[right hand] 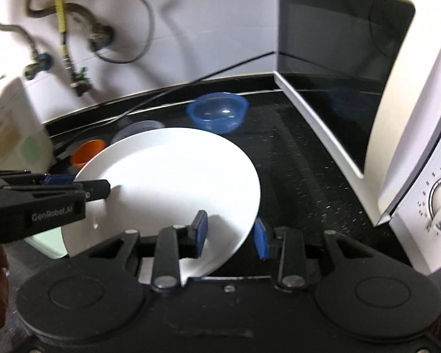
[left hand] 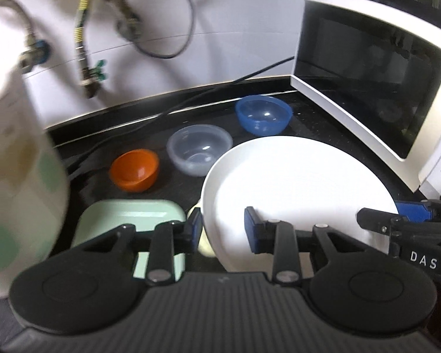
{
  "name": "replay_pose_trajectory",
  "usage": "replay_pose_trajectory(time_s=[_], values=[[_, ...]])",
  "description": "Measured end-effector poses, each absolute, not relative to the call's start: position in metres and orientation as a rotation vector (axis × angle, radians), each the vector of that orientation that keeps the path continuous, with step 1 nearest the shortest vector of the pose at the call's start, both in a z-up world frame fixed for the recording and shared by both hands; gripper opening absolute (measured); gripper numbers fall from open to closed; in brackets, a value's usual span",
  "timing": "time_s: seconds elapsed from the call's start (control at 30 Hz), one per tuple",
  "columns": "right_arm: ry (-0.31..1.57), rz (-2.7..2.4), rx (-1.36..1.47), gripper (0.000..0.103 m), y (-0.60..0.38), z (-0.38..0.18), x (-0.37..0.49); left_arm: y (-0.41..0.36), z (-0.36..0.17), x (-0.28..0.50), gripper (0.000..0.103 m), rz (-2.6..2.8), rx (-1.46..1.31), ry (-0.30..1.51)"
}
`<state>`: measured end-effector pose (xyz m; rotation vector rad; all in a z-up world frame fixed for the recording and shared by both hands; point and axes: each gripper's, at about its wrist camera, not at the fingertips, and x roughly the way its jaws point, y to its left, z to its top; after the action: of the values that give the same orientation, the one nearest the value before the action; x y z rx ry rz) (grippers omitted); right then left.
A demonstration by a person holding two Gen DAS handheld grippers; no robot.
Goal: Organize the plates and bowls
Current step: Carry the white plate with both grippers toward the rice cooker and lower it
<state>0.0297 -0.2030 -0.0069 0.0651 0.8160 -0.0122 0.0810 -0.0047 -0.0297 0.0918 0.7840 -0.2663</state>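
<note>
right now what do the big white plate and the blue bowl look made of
White plate: probably glazed ceramic or melamine; opaque, smooth, evenly white. Blue bowl: likely glossy translucent plastic; the counter shows dimly through it and small highlights sit inside.

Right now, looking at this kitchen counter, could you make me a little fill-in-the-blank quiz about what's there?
1. Both grippers, left and right, hold the rim of one white ____.
2. The bowl nearest the microwave is ____.
3. Between that bowl and the orange bowl sits a ____ bowl.
4. The microwave's door stands ____.

Missing words: plate; blue; clear; open
</note>
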Motion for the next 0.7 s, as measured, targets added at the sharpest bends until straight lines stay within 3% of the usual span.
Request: replay_pose_trajectory(time_s=[0.4,0.7], values=[[0.810,0.146,-0.007,0.034,-0.104,0.007,-0.039,0.095,-0.017,-0.014,0.030,-0.142,0.046,0.788],[0.860,0.249,-0.079,0.034,-0.030,-0.007,-0.078,0.149,-0.038,-0.060,0.030,-0.058,0.017,0.845]])
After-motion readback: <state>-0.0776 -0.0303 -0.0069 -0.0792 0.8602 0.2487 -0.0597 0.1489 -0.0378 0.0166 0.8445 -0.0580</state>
